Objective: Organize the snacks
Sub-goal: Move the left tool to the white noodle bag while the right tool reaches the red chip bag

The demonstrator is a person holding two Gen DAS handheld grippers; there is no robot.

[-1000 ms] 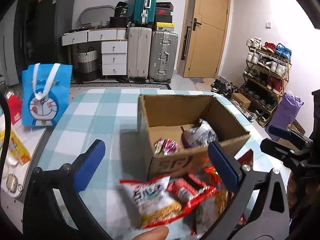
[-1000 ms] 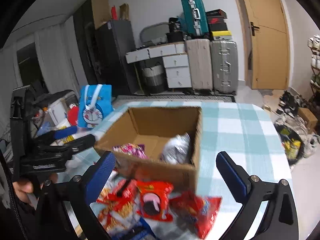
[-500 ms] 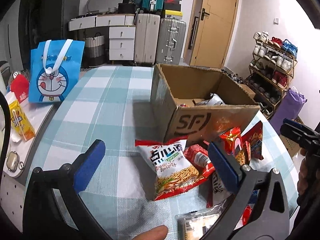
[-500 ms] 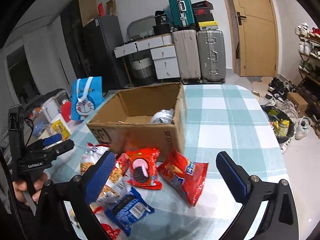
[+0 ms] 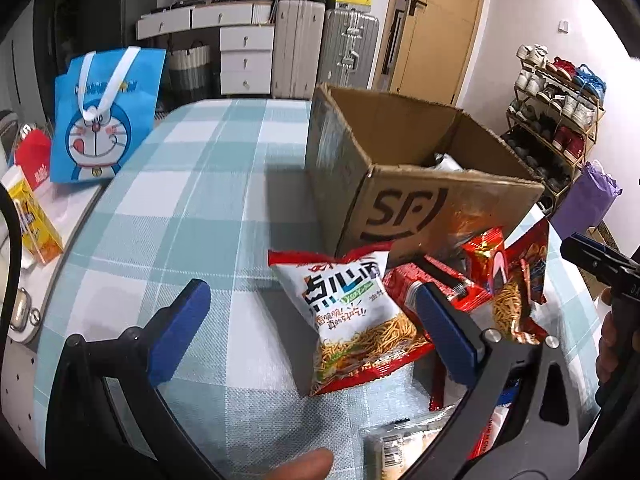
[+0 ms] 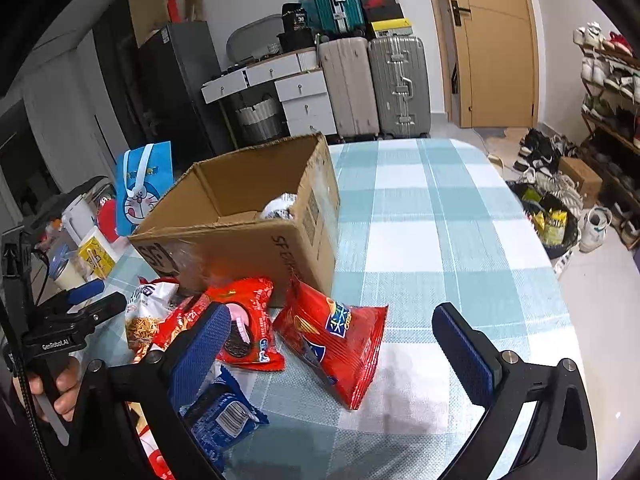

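Note:
An open cardboard box [image 5: 408,208] [image 6: 248,240] stands on the checked table, with a silvery packet inside [image 6: 280,208]. Snack packets lie in front of it: a white noodle-snack bag [image 5: 352,316], a red Oreo packet [image 6: 244,320], a red chip bag [image 6: 336,340] and a blue packet [image 6: 224,412]. My left gripper [image 5: 316,332] is open and empty, low over the white bag. My right gripper [image 6: 336,352] is open and empty, above the red chip bag.
A blue Doraemon bag [image 5: 104,116] and a yellow carton [image 5: 32,220] stand on a side surface to the left. Suitcases [image 6: 372,84] and drawers are behind the table, a shoe rack [image 5: 560,108] to the right. The table's right half [image 6: 440,220] is bare cloth.
Both grippers have drawn back from over the box and dropped lower toward the packets in front of it. Both stayed open and empty.

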